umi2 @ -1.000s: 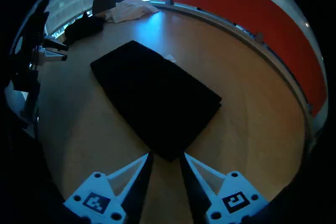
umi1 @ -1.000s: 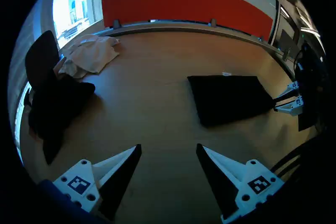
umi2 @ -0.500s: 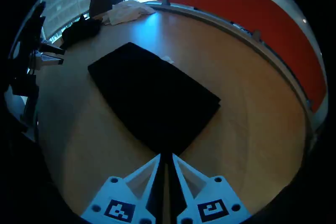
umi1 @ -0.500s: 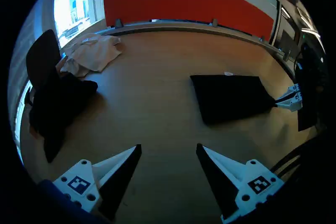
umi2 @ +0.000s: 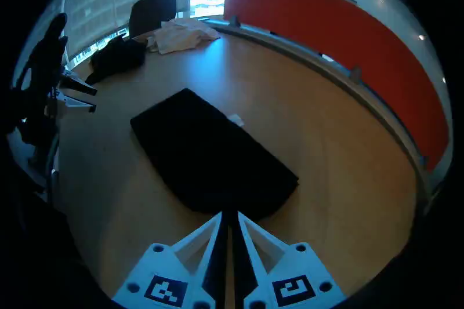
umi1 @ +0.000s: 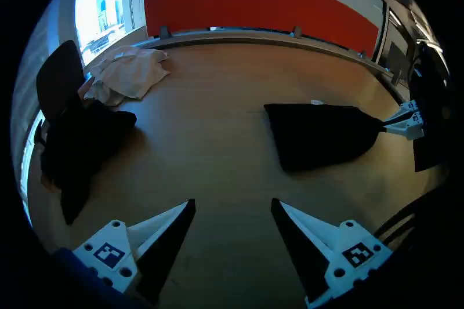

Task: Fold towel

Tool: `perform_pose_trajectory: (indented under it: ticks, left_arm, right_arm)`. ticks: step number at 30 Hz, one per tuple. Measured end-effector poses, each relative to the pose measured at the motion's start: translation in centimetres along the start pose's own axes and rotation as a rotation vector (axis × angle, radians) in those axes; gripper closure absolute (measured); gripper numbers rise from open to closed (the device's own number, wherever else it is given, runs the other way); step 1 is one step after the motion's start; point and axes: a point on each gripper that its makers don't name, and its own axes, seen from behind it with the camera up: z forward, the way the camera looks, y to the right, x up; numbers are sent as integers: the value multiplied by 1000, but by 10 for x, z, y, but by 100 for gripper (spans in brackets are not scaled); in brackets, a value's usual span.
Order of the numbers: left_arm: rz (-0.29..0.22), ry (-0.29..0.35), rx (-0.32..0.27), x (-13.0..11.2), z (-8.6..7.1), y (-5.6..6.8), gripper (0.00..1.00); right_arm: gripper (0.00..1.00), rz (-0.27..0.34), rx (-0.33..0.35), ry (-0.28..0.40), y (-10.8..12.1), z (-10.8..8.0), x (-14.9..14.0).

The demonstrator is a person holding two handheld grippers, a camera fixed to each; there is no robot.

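Since the earlier frame, the right hand-held gripper (umi2: pixel 230 216) has risen a little, drawing the near corner of the black towel (umi2: pixel 209 158) up with it. Its two fingers are pressed together on that corner at the bottom centre of the right gripper view. From there the towel stretches away to the upper left, lying flat and dark on the wooden desk (umi2: pixel 336 152). A small white tag (umi2: pixel 236 119) shows at its right edge.

In the left gripper view the same towel (umi1: pixel 319 135) lies right of centre. Its right end is pulled to a point, held off the desk at the right edge of the frame. The left hand-held gripper (umi1: pixel 232 204) sits at the bottom of this view. Its fingers are spread wide apart with nothing between them, over bare wood well short of the towel.

A crumpled white cloth (umi1: pixel 127 71) lies at the upper left, near the desk's far edge. A heap of dark fabric (umi1: pixel 81 141) lies just below it, beside a black chair (umi1: pixel 55 80). A long red screen (umi1: pixel 261 4) runs along the back of the desk.
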Motion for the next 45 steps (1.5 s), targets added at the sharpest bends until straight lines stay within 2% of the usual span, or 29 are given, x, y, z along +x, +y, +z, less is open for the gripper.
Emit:
perform_pose_trajectory:
  ticks: [14,18,26,35,45]
  left_arm:
    - [-6,4,5,-2,-2,-2,3]
    - [-9,5,4,-1,-2,-2,3]
    - [-15,7,2,-1,-2,-3,3]
    - [-32,9,-2,-5,-6,-2,3]
    - [-54,8,-10,-11,-9,-1,3]
  right_arm:
    - [94,-157,-18,109,-7,-15,85]
    - [94,-198,-15,113,-11,-16,94]
    - [94,-217,15,117,-19,-10,107]
    - [94,-272,85,126,-45,12,134]
    - [94,-330,202,115,-100,52,159]
